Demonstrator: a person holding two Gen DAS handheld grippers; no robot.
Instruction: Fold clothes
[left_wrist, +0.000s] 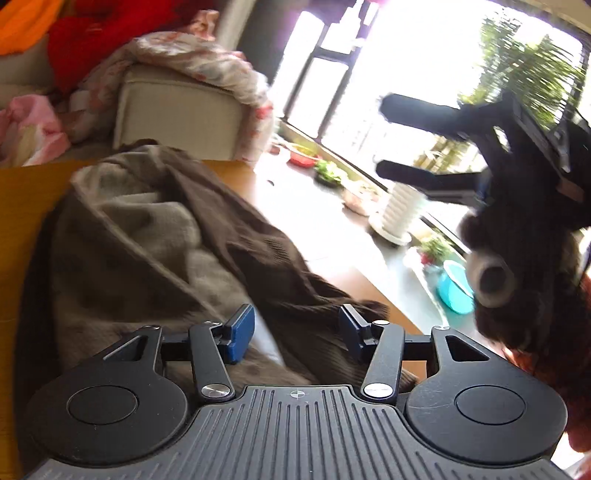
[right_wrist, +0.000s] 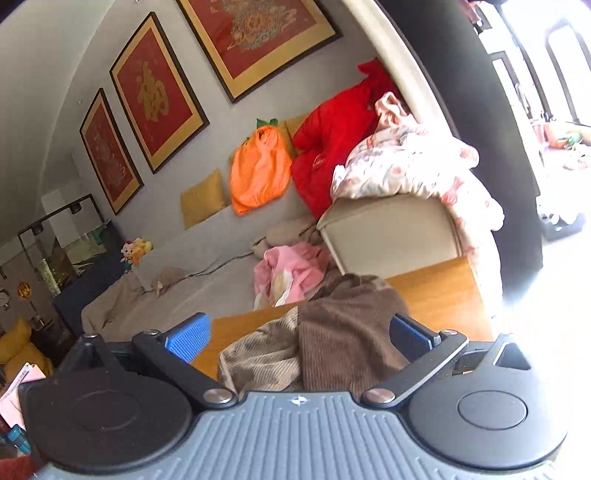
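Brown garment (left_wrist: 177, 236) beneath left hand-held gripper (left_wrist: 295, 332)

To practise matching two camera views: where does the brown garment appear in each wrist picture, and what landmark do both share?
Left wrist view: the brown garment fills the left and centre, heaped on the wooden table.
Right wrist view: it lies low in the centre, between the blue pads.
Shared landmark: the cream sofa arm draped with a floral blanket.
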